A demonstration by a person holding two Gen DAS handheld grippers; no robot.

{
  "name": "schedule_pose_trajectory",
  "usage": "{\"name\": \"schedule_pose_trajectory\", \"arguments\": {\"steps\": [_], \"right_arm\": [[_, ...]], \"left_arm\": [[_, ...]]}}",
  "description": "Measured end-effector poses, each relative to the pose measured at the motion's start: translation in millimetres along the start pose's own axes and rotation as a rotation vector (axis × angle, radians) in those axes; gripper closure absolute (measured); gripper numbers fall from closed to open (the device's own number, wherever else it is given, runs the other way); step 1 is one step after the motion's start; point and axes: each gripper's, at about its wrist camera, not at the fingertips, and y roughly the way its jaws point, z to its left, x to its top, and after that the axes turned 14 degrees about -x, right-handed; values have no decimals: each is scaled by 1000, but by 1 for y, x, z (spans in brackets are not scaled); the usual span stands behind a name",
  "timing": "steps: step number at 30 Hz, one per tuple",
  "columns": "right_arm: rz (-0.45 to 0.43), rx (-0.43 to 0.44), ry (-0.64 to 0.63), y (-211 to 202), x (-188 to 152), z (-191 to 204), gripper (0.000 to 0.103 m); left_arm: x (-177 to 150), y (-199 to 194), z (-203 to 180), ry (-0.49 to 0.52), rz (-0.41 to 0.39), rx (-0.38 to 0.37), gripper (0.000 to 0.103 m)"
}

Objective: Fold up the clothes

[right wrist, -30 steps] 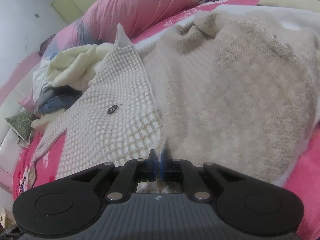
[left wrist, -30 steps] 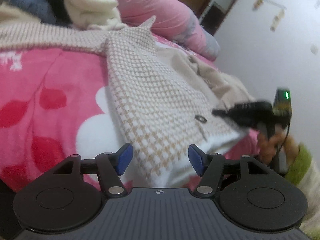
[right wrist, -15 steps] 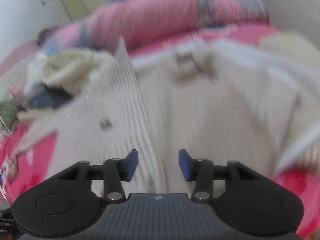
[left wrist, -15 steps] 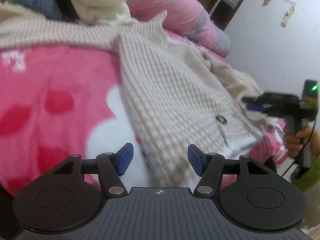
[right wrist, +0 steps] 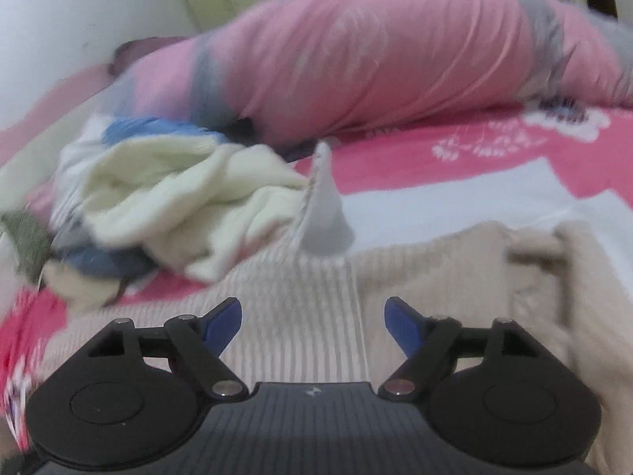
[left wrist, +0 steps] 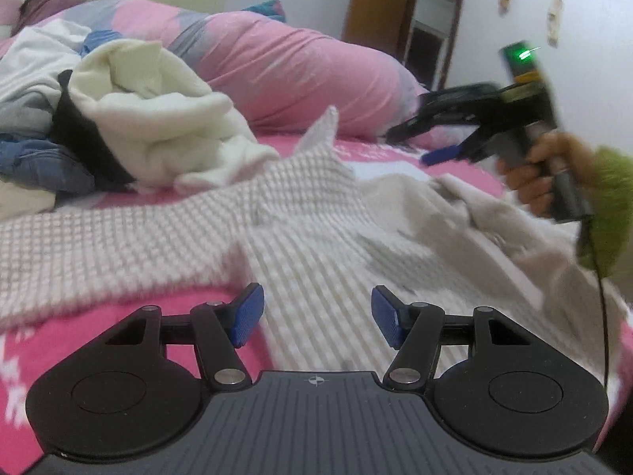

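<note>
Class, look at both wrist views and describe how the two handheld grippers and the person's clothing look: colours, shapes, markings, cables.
Left gripper: black linkage arms, round black hubs, ribbed dark-grey body with a small crosshair mark, blue ribbed pads. Right gripper matches; from the left view it shows a green light, a thin black cable, and a fuzzy green sleeve.

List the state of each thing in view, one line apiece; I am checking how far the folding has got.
Checked cardigan: spread on the bed, partly folded, nothing gripping it.
Cream garment: crumpled in the pile, unfolded.
Blue garment: bunched under the pile.
Pink duvet: rolled along the far side.
Left gripper: open, empty.
Right gripper: jaws opening, nothing between them, above the cardigan.
</note>
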Motion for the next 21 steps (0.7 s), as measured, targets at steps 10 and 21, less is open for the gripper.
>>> {"name": "schedule_pose_trajectory", "arguments": {"steps": [10,21], "right_arm": [[108,67,178,134,67,8,8],[-5,312,380,174,53,-12,98]], "left_arm": [[14,59,51,-100,-47,-17,43],[-2,62,63,-135,-64,-13,42]]}}
